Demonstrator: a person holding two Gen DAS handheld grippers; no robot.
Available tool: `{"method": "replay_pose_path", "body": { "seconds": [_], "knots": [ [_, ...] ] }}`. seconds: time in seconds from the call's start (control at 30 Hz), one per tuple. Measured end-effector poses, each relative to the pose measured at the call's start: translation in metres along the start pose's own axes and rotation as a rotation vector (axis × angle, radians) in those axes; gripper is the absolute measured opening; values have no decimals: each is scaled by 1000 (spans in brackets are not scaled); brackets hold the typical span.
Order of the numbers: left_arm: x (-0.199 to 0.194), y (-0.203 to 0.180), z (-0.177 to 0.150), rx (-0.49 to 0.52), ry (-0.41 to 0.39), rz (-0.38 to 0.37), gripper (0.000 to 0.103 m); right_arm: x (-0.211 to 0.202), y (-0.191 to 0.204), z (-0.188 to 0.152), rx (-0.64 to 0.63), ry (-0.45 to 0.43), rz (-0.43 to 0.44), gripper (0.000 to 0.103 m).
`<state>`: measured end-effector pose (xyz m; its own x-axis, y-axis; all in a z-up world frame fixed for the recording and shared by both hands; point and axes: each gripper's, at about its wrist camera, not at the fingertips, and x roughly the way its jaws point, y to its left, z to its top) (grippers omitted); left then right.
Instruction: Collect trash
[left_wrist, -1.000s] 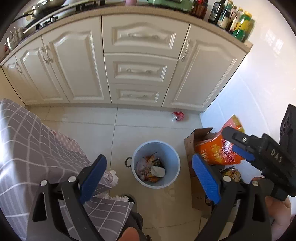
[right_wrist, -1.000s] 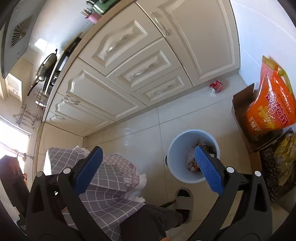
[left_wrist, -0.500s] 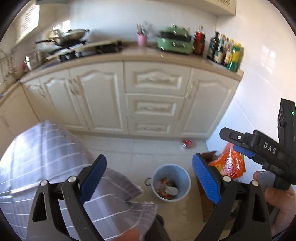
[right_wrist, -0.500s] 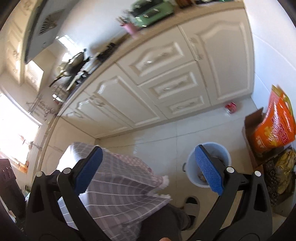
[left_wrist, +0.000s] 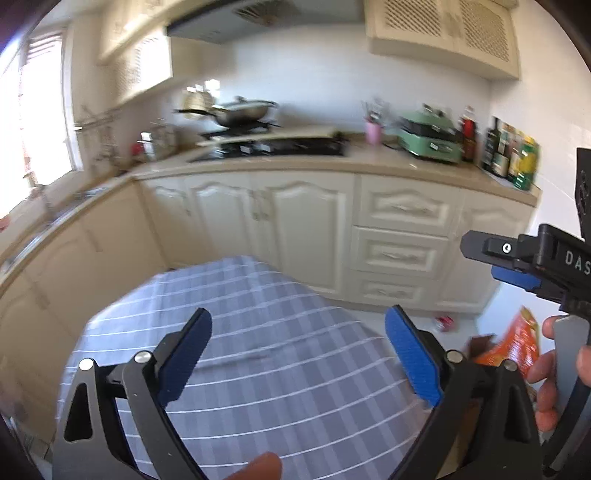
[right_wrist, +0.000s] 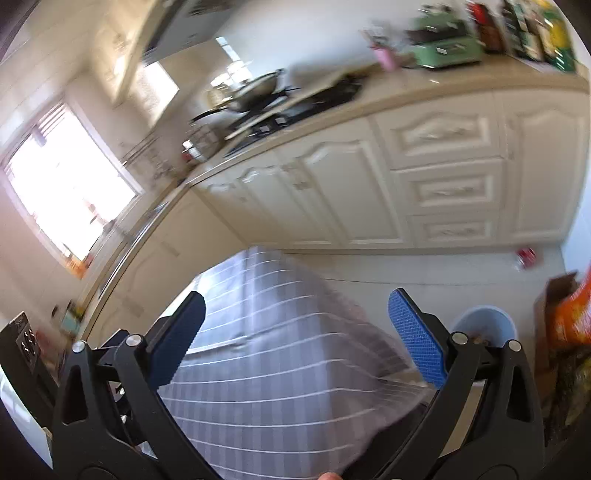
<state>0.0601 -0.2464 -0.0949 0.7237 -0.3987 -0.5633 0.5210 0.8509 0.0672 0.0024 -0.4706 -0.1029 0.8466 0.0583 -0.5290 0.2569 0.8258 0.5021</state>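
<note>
My left gripper (left_wrist: 297, 325) is open and empty above a table with a grey checked cloth (left_wrist: 266, 354). My right gripper (right_wrist: 293, 314) is open and empty over the same cloth (right_wrist: 273, 362); it also shows at the right of the left wrist view (left_wrist: 517, 266). A light blue trash bin (right_wrist: 484, 325) with rubbish inside stands on the floor to the right, partly hidden by my right finger. A red crushed can (right_wrist: 526, 256) lies on the floor by the cabinets; it also shows in the left wrist view (left_wrist: 445, 323). The frames are blurred.
Cream kitchen cabinets (left_wrist: 399, 236) and a counter with a wok (left_wrist: 243, 112), a green appliance (left_wrist: 430, 138) and bottles (left_wrist: 511, 153) run along the back. An orange bag (left_wrist: 517, 343) in a cardboard box (right_wrist: 554, 295) stands by the right wall.
Both grippers have tilted upward and back from the floor. The bin has left the left wrist view, and the checked table now fills the lower middle of both views.
</note>
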Motion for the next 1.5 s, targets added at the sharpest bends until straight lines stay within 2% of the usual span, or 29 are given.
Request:
{"method": "replay_pose_path", "body": {
  "seconds": [0.2, 0.3, 0.6, 0.8, 1.0, 1.5],
  "knots": [
    [-39, 65, -3, -62, -37, 151, 96, 14, 89, -12, -173, 3, 32, 97],
    [-58, 93, -4, -92, -52, 212, 96, 15, 120, -18, -236, -4, 50, 97],
    [-112, 151, -9, -208, -119, 333, 97, 6, 197, -36, -429, -75, 23, 97],
    [-138, 172, -12, -273, -159, 368, 97, -5, 221, -47, -503, -126, 2, 97],
    [-158, 183, -20, -314, -180, 395, 97, -14, 230, -51, -530, -163, -5, 97],
    [-172, 182, -22, -319, -221, 404, 98, -29, 241, -52, -551, -219, 18, 97]
  ]
}}
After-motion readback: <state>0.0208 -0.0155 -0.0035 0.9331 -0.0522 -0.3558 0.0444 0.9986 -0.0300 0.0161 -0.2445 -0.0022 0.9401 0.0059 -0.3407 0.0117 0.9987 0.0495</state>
